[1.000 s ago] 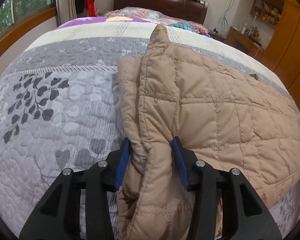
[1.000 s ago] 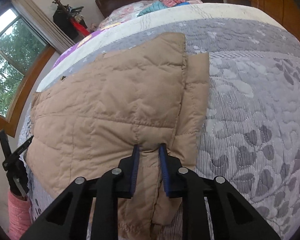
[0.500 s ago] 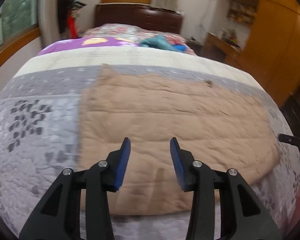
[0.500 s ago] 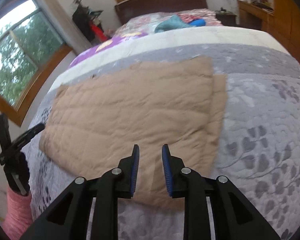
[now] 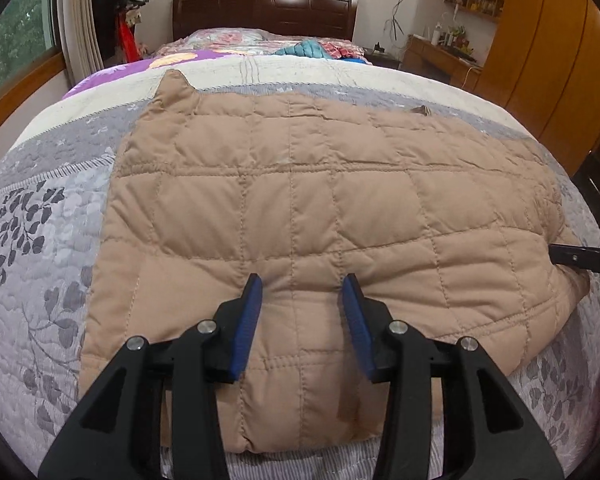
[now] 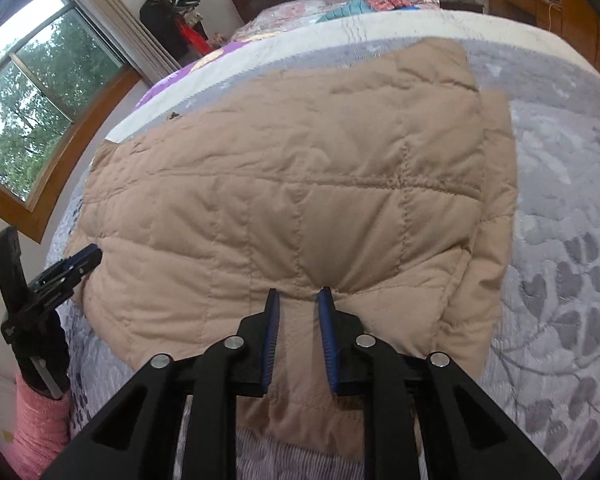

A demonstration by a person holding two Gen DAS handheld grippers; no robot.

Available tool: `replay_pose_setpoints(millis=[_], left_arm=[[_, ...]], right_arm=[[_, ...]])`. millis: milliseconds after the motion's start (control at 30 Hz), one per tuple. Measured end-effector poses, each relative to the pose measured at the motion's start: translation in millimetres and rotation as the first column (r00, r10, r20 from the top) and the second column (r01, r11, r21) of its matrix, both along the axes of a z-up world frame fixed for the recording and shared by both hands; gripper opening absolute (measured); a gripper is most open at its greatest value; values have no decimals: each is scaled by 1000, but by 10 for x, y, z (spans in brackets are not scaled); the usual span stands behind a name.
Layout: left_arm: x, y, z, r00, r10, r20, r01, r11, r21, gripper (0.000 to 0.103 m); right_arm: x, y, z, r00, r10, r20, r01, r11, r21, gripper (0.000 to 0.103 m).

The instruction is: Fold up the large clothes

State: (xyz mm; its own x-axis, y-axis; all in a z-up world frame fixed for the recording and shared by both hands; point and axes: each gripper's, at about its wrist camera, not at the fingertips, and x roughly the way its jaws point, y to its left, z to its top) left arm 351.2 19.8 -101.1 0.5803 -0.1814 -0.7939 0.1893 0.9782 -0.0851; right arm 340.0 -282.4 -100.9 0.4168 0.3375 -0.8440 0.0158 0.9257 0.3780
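The left gripper [image 5: 302,292] and right gripper [image 6: 299,300] are both pressing parted blue jaws onto the near edge of the tan quilted jacket [image 5: 320,208], gripping nothing. The jacket is lying folded on the grey bedspread [image 5: 36,248], bare quilt flanking it. Only the right view is showing the window [image 6: 28,120].

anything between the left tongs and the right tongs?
Only the folded tan quilted jacket. In the right wrist view, the left tongs sit at its far edge, the right tongs over its near edge.
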Motion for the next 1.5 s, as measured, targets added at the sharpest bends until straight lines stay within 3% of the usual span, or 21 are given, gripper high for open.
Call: replay_pose_setpoints(millis=[200, 300, 367, 467, 600, 667, 767, 1000, 1300, 1500], left_arm=[[6, -39, -27, 1000, 5, 0, -5, 1000, 21, 42], [12, 17, 71, 1000, 6, -20, -6, 1000, 2, 42], [-22, 85, 186, 1000, 7, -7, -7, 1000, -19, 42], [-65, 305, 394, 998, 37, 49, -35, 998, -44, 54], [58, 756, 508, 991, 126, 44, -122, 989, -86, 60], [143, 948, 483, 988, 153, 17, -150, 982, -117, 62], [286, 1234, 378, 981, 190, -37, -193, 966, -172, 64], [560, 1585, 129, 973, 196, -123, -227, 912, -340, 65], [890, 1441, -188, 975, 103, -195, -184, 869, -460, 67], [996, 1188, -250, 977, 41, -208, -135, 878, -459, 68]], right_arm=[[12, -32, 54, 1000, -1, -16, 1, 1000, -5, 17], [-55, -31, 216, 1000, 0, 11, 0, 1000, -5, 25], [-151, -92, 359, 998, 3, 67, -2, 1000, -13, 40], [-272, -350, 586, 989, -50, 136, 47, 998, 32, 48], [-272, -716, 645, 981, -135, 140, 123, 988, 93, 60], [-236, -833, 592, 981, -149, 121, 134, 983, 123, 69], [-127, -973, 381, 987, -151, 58, 136, 969, 208, 71], [87, -1061, 22, 987, -162, -18, 160, 942, 293, 76], [252, -1170, -240, 984, -168, -54, 176, 918, 355, 78], [421, -1143, -271, 988, -147, -37, 151, 917, 369, 78]])
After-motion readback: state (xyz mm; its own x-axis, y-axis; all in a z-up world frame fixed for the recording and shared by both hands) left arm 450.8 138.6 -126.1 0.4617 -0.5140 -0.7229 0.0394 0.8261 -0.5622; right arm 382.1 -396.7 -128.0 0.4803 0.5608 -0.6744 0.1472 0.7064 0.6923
